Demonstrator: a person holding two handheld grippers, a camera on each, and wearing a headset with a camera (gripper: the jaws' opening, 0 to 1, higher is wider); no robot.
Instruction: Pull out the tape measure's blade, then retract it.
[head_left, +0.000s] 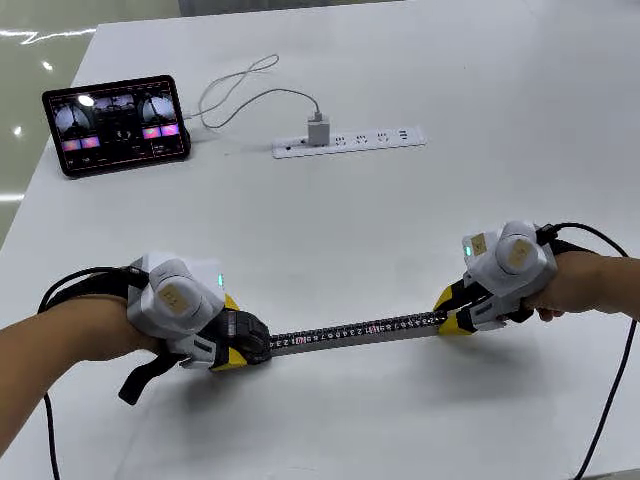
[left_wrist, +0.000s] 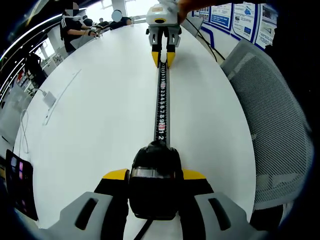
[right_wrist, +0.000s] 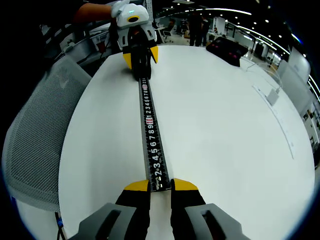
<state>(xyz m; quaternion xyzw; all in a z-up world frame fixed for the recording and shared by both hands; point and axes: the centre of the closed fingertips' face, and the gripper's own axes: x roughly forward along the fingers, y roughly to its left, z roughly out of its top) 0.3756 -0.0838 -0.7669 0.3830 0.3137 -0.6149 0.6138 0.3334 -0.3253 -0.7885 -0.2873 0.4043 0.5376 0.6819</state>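
While the left hand-held gripper (head_left: 243, 345) clamps the case (left_wrist: 155, 182), the right hand-held gripper (head_left: 447, 311) apparently pinches the blade (head_left: 355, 331), stretched straight between them.

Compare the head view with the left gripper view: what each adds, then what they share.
Head view: the person's left forearm and the white top of the left gripper. Left gripper view: a mesh chair, wall posters and people at the far end. Shared: the left gripper shut on the tape measure case, the blade drawn out over the white table, the right gripper clamped on its tip.
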